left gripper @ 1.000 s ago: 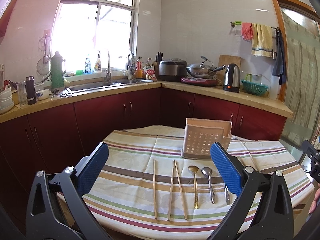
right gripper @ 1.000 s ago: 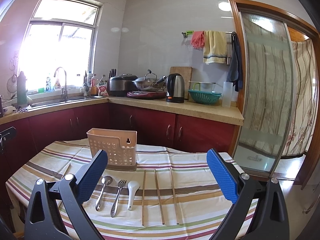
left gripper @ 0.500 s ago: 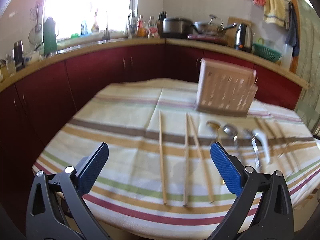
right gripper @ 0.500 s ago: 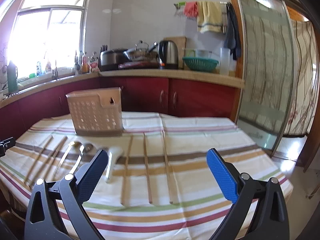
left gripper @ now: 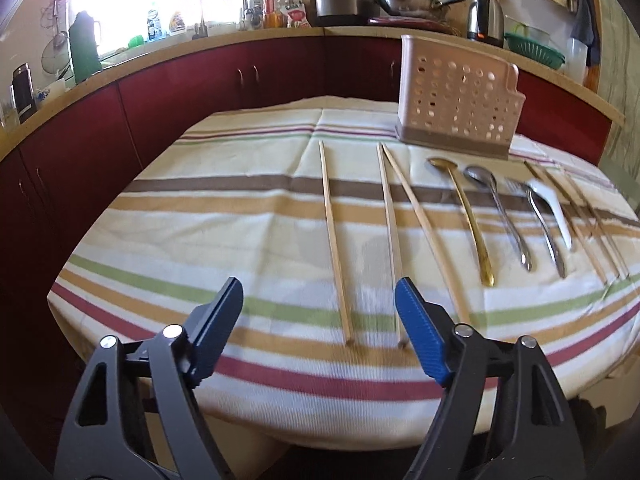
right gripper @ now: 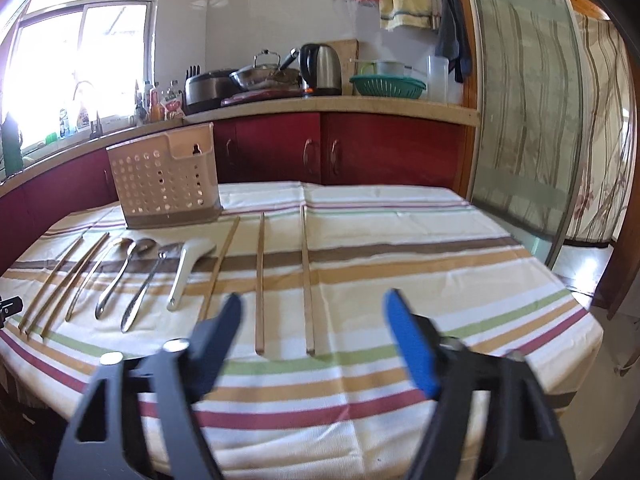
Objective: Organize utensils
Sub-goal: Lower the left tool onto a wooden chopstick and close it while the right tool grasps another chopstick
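Note:
Utensils lie in a row on a striped tablecloth (left gripper: 200,220). In the left wrist view there are three wooden chopsticks (left gripper: 334,240), a gold spoon (left gripper: 468,220), a steel spoon (left gripper: 500,216), a fork (left gripper: 544,228) and a white spoon (left gripper: 554,208). A perforated beige utensil basket (left gripper: 456,96) stands behind them. My left gripper (left gripper: 319,292) is open, low over the near ends of the chopsticks. In the right wrist view my right gripper (right gripper: 312,308) is open over the near ends of three more chopsticks (right gripper: 260,276), beside the white spoon (right gripper: 188,268) and basket (right gripper: 168,180).
Red cabinets and a counter (left gripper: 200,40) with sink, pots and a kettle (right gripper: 320,66) run behind the table. A glass sliding door (right gripper: 520,120) is to the right. The table edge is just below both grippers.
Both grippers have dropped and moved forward toward the table. Their jaws have narrowed but stay open. The utensils have not moved.

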### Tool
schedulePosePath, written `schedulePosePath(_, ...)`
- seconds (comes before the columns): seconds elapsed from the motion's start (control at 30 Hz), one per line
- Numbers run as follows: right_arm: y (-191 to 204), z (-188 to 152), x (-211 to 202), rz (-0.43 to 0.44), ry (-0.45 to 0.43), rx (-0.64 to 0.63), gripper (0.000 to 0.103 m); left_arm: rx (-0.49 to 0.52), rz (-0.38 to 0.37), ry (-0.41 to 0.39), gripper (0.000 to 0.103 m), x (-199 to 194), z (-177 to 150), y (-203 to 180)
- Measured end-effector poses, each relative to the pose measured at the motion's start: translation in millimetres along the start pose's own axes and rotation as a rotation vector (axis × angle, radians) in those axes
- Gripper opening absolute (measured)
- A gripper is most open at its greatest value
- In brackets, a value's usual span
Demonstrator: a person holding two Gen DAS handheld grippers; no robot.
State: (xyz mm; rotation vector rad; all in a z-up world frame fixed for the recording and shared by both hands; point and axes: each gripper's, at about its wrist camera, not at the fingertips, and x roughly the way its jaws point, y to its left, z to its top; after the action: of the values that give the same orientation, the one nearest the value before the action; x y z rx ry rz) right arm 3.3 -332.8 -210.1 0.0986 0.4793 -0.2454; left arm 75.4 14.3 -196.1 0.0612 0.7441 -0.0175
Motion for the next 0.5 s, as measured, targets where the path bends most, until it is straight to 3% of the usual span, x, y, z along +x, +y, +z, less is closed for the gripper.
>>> schedulePosePath(0.1,-1,-4,1,0.010,0.008,-0.003,0.053,0.009,0.000,0.020,0.063,0,-6,-2)
schedulePosePath(0.3,-4,-11,4,0.026,0.029,0.006,0.052,0.007,-0.014,0.046,0.050,6,-14,-2)
schedulePosePath(0.5,-7,-16,9,0.031,0.040,0.021,0.051,-0.016,-0.041,0.036,0.047,9,-15,3)
